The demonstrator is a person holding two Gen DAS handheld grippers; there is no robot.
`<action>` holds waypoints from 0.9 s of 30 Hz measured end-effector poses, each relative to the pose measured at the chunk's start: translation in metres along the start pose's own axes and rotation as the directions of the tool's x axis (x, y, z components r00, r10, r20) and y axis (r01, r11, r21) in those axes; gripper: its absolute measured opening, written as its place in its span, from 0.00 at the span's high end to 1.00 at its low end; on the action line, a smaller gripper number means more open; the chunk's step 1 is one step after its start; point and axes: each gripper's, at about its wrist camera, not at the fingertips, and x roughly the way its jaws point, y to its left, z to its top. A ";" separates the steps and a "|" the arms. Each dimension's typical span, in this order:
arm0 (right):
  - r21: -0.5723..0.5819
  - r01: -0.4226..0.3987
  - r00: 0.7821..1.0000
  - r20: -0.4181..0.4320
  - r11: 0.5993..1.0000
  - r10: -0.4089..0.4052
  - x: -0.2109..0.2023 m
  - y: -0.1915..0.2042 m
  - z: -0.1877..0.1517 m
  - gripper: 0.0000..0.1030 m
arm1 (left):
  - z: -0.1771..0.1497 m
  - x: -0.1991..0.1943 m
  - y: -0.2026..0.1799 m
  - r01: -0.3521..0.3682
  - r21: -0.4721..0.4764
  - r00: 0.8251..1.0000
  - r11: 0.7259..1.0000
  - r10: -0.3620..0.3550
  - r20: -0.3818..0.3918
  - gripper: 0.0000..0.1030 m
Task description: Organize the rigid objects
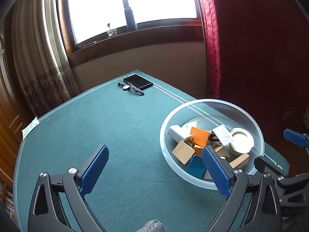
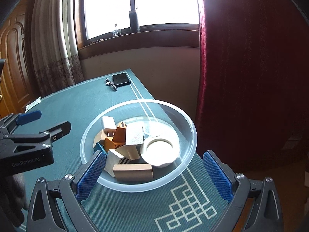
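Both hands idle right now. My left hand-held gripper (image 1: 154, 166) is spread wide with nothing between the pads, hovering over bare green table (image 1: 115, 135) just left of the clear bowl (image 1: 256, 127). My right hand-held gripper (image 2: 154, 174) is equally wide and empty, parked at the bowl's near rim so its two pads straddle the near edge of the bowl.

All the rigid pieces are in the bowl, piled loosely in its left and near half: white block (image 2: 108, 122) at the back, orange block (image 2: 119, 134) leaning on a second orange one, blue block (image 1: 196, 167) low on the near-left, long tan block (image 2: 133, 172) lying flat against the near wall, patterned white box (image 1: 222, 136) tilted in the middle. The tape roll (image 2: 159, 149) sits flat on the right side, beside the box; can't tell if they touch.

My read: the bowl is the collection point, and nothing loose is left on the cloth near it, so gathering looks mostly done. The phone (image 1: 138, 81) and watch (image 1: 130, 88) lie together at the far corner, well apart from the bowl; probably not part of the set.

Risk: the pile is unstable. A nudge to the bowl would shift the leaning blocks.
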 end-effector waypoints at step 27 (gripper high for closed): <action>-0.080 0.074 0.997 -0.014 0.994 -0.075 0.002 0.008 -0.010 0.01 | -0.009 -0.014 -0.014 -0.050 0.041 0.999 0.998 0.050 0.003 0.03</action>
